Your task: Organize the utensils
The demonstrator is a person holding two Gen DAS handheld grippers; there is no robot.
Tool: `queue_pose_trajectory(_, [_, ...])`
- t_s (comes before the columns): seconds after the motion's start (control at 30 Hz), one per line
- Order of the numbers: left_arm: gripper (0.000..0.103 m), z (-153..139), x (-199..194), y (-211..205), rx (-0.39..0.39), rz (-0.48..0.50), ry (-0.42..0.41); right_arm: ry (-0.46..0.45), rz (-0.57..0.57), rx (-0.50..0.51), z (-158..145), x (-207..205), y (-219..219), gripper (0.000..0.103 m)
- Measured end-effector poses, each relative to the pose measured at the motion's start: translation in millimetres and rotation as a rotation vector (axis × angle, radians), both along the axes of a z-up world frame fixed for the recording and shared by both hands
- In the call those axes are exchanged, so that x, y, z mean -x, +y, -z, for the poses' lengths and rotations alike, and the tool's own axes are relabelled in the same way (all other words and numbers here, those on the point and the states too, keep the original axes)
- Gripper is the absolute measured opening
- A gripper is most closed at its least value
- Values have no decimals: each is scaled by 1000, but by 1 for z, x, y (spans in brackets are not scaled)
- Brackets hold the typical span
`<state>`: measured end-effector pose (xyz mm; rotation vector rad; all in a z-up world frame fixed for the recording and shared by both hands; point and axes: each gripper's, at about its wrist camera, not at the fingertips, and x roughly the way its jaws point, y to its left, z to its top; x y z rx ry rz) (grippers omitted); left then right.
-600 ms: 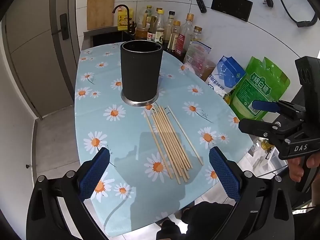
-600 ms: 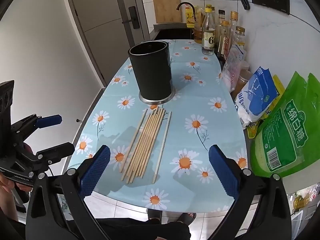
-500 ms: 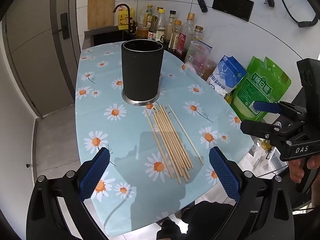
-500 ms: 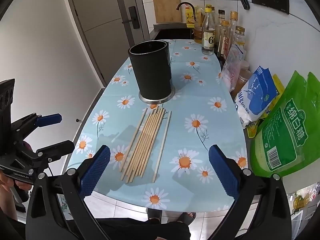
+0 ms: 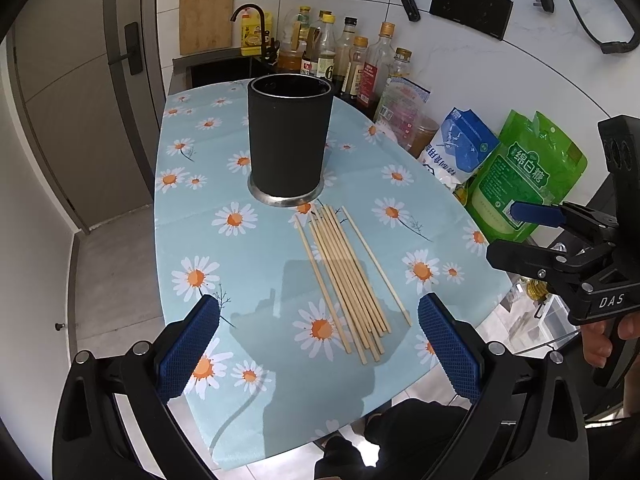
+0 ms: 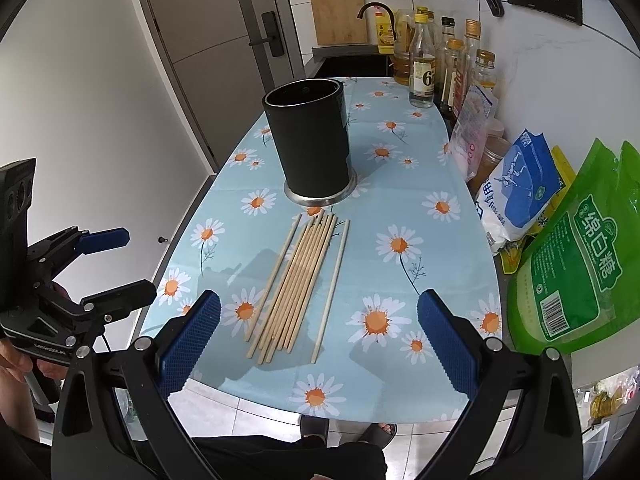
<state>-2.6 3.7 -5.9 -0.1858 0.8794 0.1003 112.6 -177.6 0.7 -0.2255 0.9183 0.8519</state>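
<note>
Left wrist view: looked down at a slant on chopsticks [image 5: 348, 280], lying loose and flat on the worktop [image 5: 224, 264] just ahead of the left tool [image 5: 318, 344], slightly toward its right pad. Judged light, thin, stiff and smooth; likely to roll or fan apart if pinched singly. Best taken across the middle of the bundle, pads square to the sticks, so the lot stayed balanced. Black holder [image 5: 289, 140] stood upright and empty-looking farther ahead, its metal foot just beyond the far tips; whether touching them, could not be told. Left tool held wide, nothing between the pads, hovering clear of the worktop and tipped steeply downward. Right tool [image 5: 516, 236] seen off to the right, level with the sticks' middle, also spread wide and empty, gripped by a hand [image 5: 600, 340] at the edge.

Right wrist view: same chopsticks [image 6: 298, 284] lay ahead of the right tool [image 6: 318, 344], slightly toward its left pad, one stick apart from the rest on the right. Holder [image 6: 310, 144] stood beyond their far ends. Right tool gaped wide, empty, angled steeply down over the near edge of the worktop [image 6: 400, 184]. Left tool [image 6: 114, 268] seen low at the left, off the worktop's side, pads apart.
</note>
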Motion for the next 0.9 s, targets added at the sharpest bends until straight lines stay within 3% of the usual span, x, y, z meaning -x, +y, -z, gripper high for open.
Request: queue_pose_trajectory(0.9, [97, -1, 0, -1, -13, 1, -1, 11, -18, -14, 1, 1, 0, 98])
